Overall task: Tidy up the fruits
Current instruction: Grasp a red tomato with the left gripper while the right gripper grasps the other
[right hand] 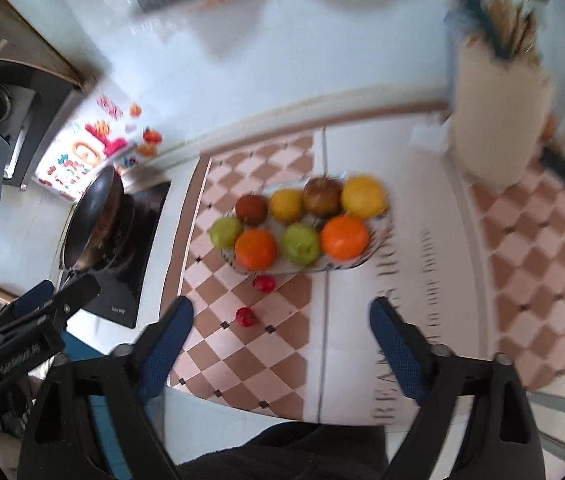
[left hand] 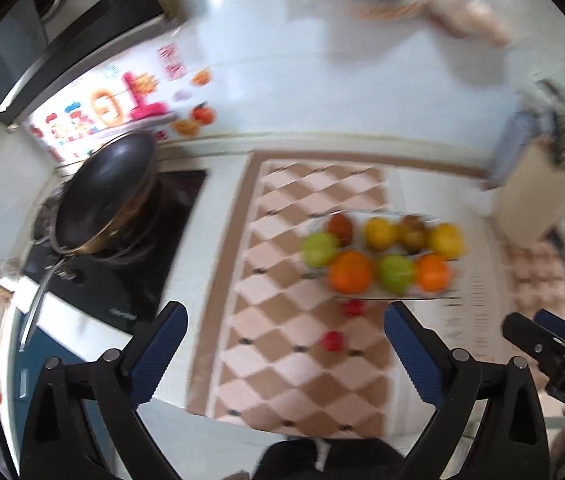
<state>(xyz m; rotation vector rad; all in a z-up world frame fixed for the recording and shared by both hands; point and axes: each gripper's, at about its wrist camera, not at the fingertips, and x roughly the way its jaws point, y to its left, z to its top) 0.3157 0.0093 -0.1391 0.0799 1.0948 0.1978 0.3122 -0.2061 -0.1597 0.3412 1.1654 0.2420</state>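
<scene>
A glass plate [right hand: 378, 246] of fruit sits on the checked mat [right hand: 242, 364] of the worktop, well ahead of both grippers – eight pieces in two rows, two oranges [right hand: 344, 238] and two green apples [right hand: 301, 243] in the near row, two brownish-red apples [right hand: 322, 196] and two yellow fruits [right hand: 363, 196] behind. Two small red fruits [right hand: 247, 317] lie loose on the mat between the plate and the jaws – nearer the left finger in the right wrist view. The left gripper [left hand: 284, 344] hangs with jaws wide and empty, and the right gripper [right hand: 282, 338] also has its jaws apart, holding nothing.
</scene>
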